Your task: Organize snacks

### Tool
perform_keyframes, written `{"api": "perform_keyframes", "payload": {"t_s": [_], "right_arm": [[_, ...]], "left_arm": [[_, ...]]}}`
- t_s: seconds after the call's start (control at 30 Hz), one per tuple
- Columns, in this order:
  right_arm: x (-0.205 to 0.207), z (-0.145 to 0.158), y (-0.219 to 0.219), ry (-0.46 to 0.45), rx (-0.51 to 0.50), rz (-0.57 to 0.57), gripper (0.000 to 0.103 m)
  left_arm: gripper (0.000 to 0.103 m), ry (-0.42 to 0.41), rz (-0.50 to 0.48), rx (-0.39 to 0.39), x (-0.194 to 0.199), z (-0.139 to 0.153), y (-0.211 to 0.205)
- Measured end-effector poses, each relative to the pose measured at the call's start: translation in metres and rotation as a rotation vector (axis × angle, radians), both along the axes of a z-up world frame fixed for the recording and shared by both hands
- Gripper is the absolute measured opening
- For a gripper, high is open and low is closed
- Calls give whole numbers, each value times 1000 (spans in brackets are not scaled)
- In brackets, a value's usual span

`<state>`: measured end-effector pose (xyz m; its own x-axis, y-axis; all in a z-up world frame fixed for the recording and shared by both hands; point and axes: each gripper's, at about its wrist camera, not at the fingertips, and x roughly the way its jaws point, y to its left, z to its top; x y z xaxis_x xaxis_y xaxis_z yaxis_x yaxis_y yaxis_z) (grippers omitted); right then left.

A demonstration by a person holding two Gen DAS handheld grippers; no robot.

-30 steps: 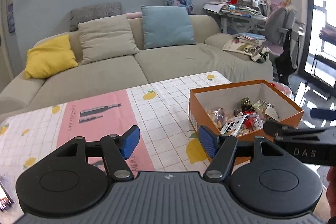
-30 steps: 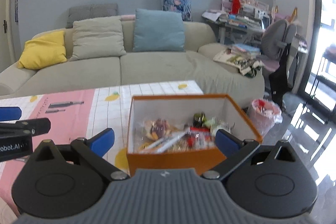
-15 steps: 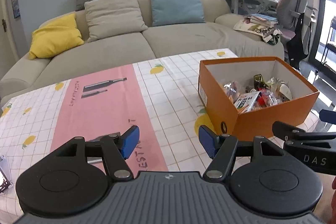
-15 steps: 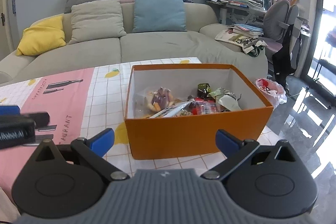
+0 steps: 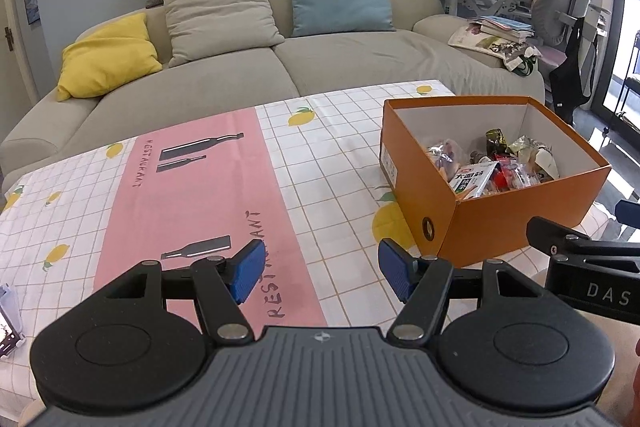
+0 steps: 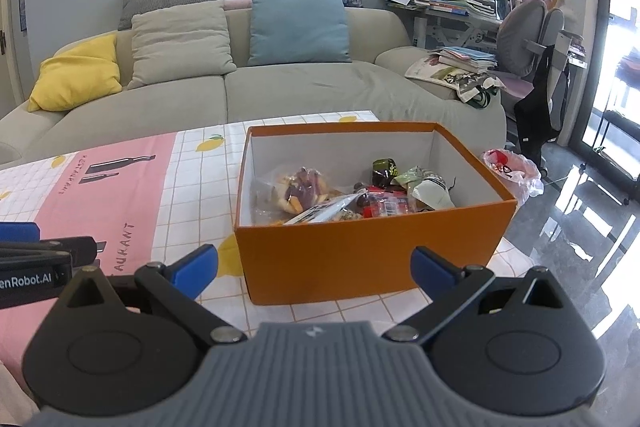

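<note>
An orange box (image 6: 360,259) stands at the right end of the table and holds several wrapped snacks (image 6: 352,195). It also shows in the left wrist view (image 5: 516,215), with snacks (image 5: 492,167) inside. My right gripper (image 6: 314,269) is open and empty, held just in front of the box's near wall. My left gripper (image 5: 320,271) is open and empty, above the pink strip of the tablecloth (image 5: 192,195), to the left of the box.
The table carries a white checked cloth with lemons (image 5: 332,155). A beige sofa (image 5: 280,67) with cushions stands behind it. A cluttered desk and a grey chair (image 6: 524,39) are at the right. A small bin with a pink bag (image 6: 512,171) sits on the floor beside the table.
Both grippers have risen and tilted down, so the table and the box's inside show more fully. Both stay open and empty.
</note>
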<state>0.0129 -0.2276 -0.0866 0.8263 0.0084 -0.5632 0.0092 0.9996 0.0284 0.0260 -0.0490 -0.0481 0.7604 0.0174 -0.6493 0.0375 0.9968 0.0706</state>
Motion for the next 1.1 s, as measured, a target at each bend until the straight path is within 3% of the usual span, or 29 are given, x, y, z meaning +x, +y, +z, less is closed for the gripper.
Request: {"api": "perform_keyframes", "payload": {"t_s": [1.1], "right_arm": [[-3, 0, 4, -6, -12, 10, 100]], "left_arm": [[76, 5, 13, 2, -2, 3, 4]]}}
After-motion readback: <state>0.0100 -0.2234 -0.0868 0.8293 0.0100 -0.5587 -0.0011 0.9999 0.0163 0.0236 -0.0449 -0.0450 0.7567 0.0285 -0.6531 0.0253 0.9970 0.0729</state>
